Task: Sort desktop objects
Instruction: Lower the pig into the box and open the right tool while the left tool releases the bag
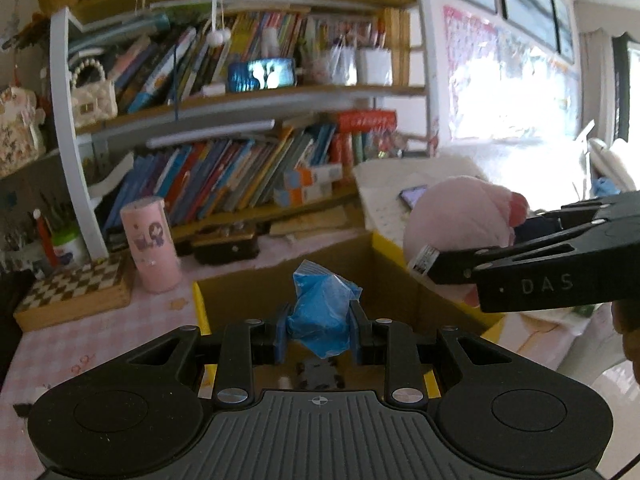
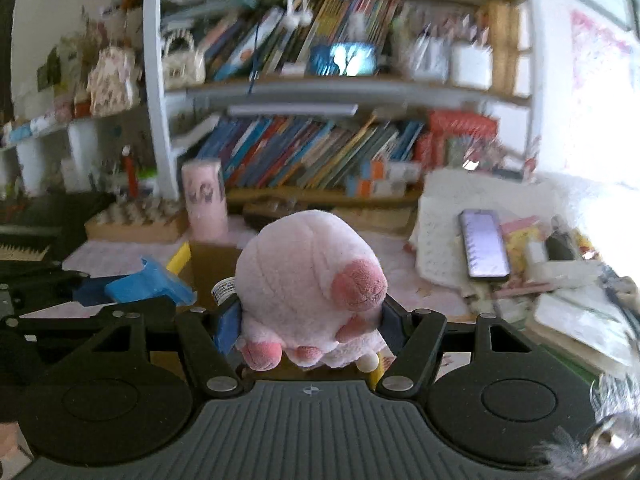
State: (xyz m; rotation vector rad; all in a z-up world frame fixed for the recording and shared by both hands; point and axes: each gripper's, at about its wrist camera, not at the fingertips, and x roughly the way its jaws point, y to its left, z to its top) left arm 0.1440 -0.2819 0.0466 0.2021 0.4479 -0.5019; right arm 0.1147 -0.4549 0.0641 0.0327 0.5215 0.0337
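In the left wrist view my left gripper is shut on a crumpled blue plastic bag, which hangs above an open cardboard box with yellow rims. From the right comes my right gripper, holding a round pink plush toy over the box's right edge. The right wrist view shows the plush toy squeezed between the blue pads of my right gripper. To its left are the blue bag and the cardboard box.
A pink cylindrical canister and a checkered wooden box stand on the pink desk left of the cardboard box. Full bookshelves rise behind. On the right, a phone lies on a white pad among stacked books and papers.
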